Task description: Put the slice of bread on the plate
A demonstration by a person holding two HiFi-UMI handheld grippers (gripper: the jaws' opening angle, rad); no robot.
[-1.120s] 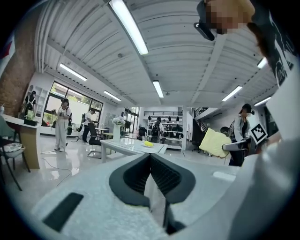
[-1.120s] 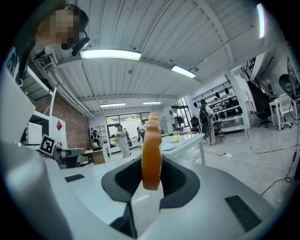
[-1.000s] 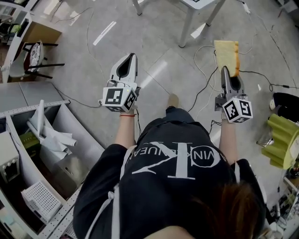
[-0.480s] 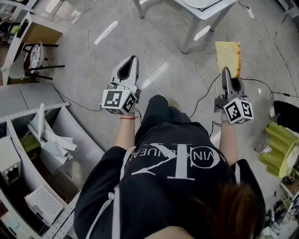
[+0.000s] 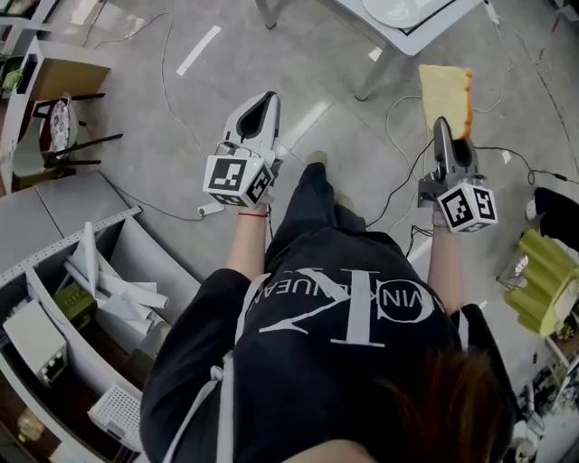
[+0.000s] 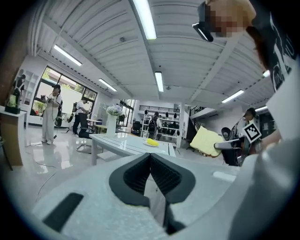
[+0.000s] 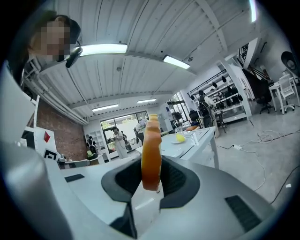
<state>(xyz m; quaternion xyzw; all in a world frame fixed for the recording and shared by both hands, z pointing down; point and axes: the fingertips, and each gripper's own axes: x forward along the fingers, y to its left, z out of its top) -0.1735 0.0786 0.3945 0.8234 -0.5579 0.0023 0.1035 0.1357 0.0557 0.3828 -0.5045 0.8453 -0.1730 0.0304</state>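
Observation:
A slice of bread (image 5: pixel 444 92) with a brown crust stands upright in my right gripper (image 5: pixel 441 127), which is shut on its lower edge. The right gripper view shows the bread (image 7: pixel 151 152) edge-on between the pads. My left gripper (image 5: pixel 267 99) is held out level with it, shut and holding nothing; its pads meet in the left gripper view (image 6: pixel 150 158). A white plate (image 5: pixel 396 8) lies on the white table (image 5: pixel 425 20) ahead, at the top edge of the head view. The left gripper view catches the bread (image 6: pixel 206 140) off to the right.
Cables (image 5: pixel 403 172) trail over the grey floor under the grippers. Grey shelving with boxes (image 5: pixel 81 280) stands at the left, a yellow-green object (image 5: pixel 543 276) at the right. Something yellow (image 7: pixel 180 138) lies on the table. People (image 6: pixel 49 115) stand far off by the windows.
Both grippers and the person have moved forward toward the white table, which shows closer at the top. The bread stays gripped in the right gripper; the left stays shut.

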